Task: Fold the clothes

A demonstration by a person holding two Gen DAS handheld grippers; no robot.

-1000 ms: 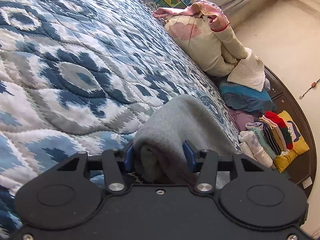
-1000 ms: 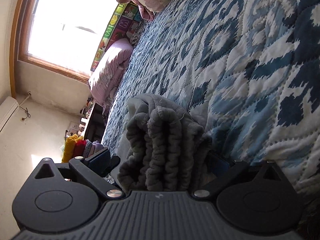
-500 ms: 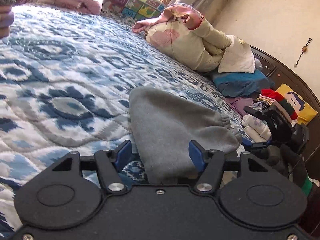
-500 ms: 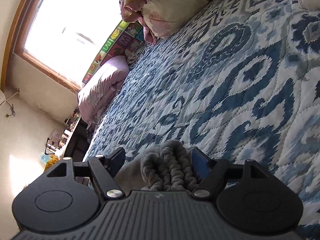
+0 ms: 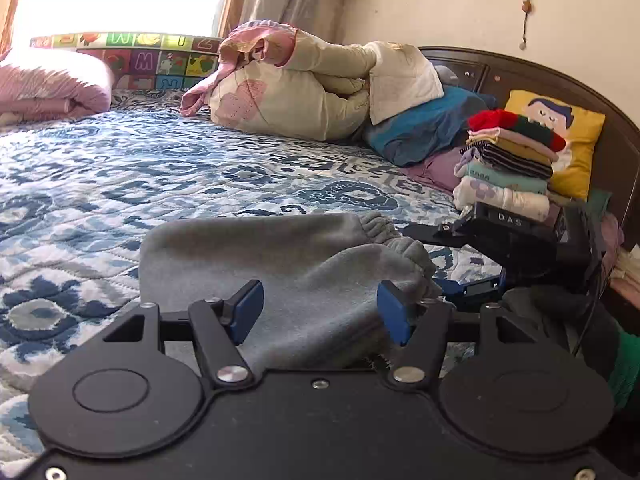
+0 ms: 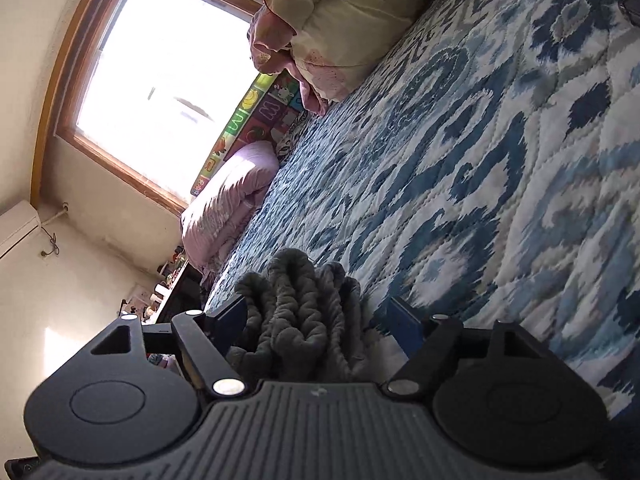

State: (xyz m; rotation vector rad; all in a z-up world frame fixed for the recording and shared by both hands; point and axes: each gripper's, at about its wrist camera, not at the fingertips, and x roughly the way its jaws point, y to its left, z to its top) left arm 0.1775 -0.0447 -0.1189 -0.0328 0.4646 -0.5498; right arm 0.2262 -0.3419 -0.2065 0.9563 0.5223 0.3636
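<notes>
A folded grey fleece garment (image 5: 280, 264) lies on the blue and white quilt (image 5: 120, 168). My left gripper (image 5: 320, 312) is open, its blue pads on either side of the garment's near end, not pinching it. My right gripper (image 6: 320, 320) is open too, with the garment's gathered elastic edge (image 6: 296, 304) bunched between its jaws. The right gripper also shows in the left wrist view (image 5: 472, 264), at the garment's elastic end on the right.
A stack of folded clothes (image 5: 508, 168) stands by the dark headboard (image 5: 560, 80), in front of a yellow cushion (image 5: 568, 136). A rolled cream duvet (image 5: 304, 92), a blue pillow (image 5: 424, 128) and a pink blanket (image 5: 48, 88) lie along the bed's far side.
Both grippers have opened and let go of the grey garment, which now rests on the quilt. Both cameras have tilted up and drawn back a little.
</notes>
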